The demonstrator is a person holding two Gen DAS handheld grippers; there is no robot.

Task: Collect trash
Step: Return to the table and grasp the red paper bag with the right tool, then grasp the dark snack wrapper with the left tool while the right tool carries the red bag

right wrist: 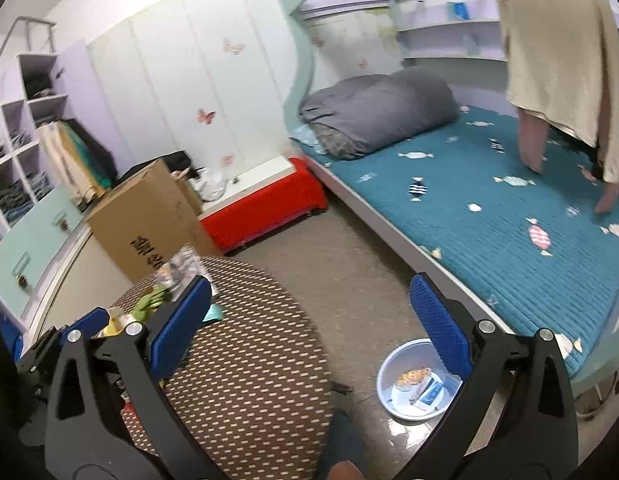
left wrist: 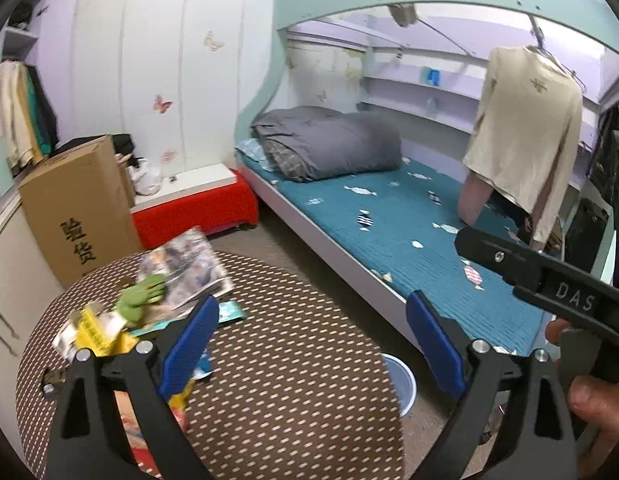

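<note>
Both grippers, left [left wrist: 311, 334] and right [right wrist: 311, 322], are held released; light, crinkly wrappers [left wrist: 109, 320] at the table's [left wrist: 293, 380] left edge are best pinched by a raised fold.

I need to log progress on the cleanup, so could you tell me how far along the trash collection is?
Done: a few wrappers already lie in the basin on the floor. In hand: nothing; the left gripper and right gripper are both open. Left: the wrapper pile on the round table.

Child's bedroom, bunk bed [left wrist: 409, 240], rolled duvet [left wrist: 329, 142], butterfly-stickered wardrobe [left wrist: 149, 80]
</note>
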